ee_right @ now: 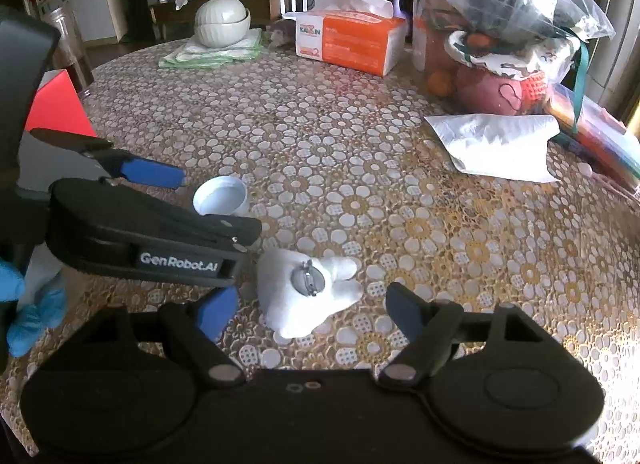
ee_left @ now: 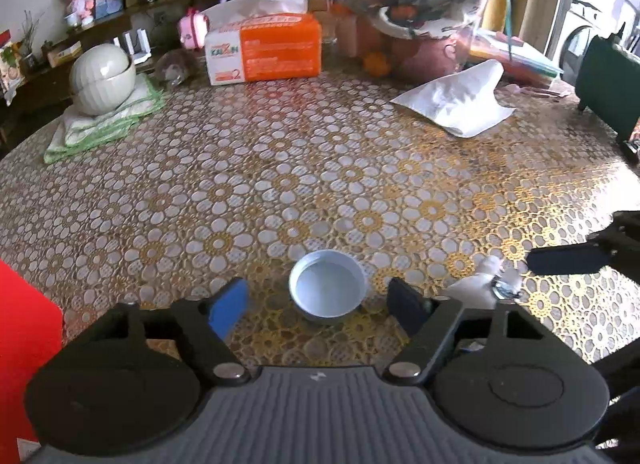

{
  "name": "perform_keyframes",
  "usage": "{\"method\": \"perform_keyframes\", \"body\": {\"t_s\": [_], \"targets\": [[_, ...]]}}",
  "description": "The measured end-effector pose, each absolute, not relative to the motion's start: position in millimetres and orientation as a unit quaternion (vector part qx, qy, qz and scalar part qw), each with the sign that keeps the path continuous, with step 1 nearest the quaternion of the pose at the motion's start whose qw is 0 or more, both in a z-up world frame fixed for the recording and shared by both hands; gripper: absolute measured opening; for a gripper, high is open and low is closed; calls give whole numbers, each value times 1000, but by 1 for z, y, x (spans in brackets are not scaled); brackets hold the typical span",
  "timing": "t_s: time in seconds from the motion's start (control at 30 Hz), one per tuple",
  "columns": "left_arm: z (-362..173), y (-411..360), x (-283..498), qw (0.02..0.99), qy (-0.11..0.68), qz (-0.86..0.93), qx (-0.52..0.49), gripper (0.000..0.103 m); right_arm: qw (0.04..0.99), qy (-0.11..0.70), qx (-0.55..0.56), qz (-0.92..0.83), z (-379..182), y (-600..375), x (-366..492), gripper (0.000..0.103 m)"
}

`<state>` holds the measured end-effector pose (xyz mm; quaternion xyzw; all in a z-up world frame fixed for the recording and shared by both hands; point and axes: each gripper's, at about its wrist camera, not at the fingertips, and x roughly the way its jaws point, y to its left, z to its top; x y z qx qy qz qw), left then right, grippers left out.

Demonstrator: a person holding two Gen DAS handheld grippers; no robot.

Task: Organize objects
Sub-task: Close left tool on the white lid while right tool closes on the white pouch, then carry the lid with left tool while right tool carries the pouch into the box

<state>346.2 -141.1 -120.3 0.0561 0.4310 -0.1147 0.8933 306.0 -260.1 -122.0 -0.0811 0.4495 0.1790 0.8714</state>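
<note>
From my left wrist view, the left gripper stands wide, its jaws to either side of a small white cap that lies open side up on the counter, low in the centre of the frame. I see a gap between each pad and the cap, so nothing is gripped. At the lower right of this view only part of a white soft item with a metal clasp shows, with one finger of the other tool just beyond it.

My right wrist view shows that item in full: the white soft item lies on the counter at lower centre, between the widely parted jaws of the right gripper, closer to the blue pad on the left. Neither pad presses on it. This view also shows the left gripper from the side at centre left, the white cap between its fingers, and a blue-gloved hand at the left edge.

Both views show an orange tissue box and stacked white bowls at the counter's far side.
</note>
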Motion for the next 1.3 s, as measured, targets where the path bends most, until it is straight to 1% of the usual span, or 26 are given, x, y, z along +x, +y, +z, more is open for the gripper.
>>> {"method": "perform_keyframes", "body": {"t_s": [0.07, 0.1, 0.13, 0.17, 0.2, 0.23, 0.43, 0.8, 1.3], "targets": [[-119, -143, 344, 893, 430, -119, 58, 65, 867, 458, -82, 180, -124, -258, 307, 61], [-119, -145, 344, 893, 429, -121, 59, 60, 865, 460, -84, 180, -126, -257, 307, 62], [-118, -146, 343, 893, 430, -124, 59, 53, 866, 459, -87, 179, -125, -256, 307, 61], [-118, -146, 342, 893, 429, -124, 59, 49, 866, 459, -89, 179, -125, -255, 307, 59], [-117, -147, 342, 893, 428, -121, 62, 40, 866, 458, -89, 180, -125, -254, 307, 57], [-117, -147, 342, 893, 429, -122, 60, 38, 866, 458, -90, 180, -125, -254, 306, 54], [-116, -140, 340, 892, 432, -122, 50, 38, 868, 455, -93, 176, -121, -254, 300, 49], [-100, -129, 309, 890, 436, -126, 37, 38, 874, 446, -95, 169, -102, -256, 274, 48], [-38, -93, 222, 897, 416, -148, 20, 38, 885, 417, -90, 189, -41, -230, 200, 48]]}}
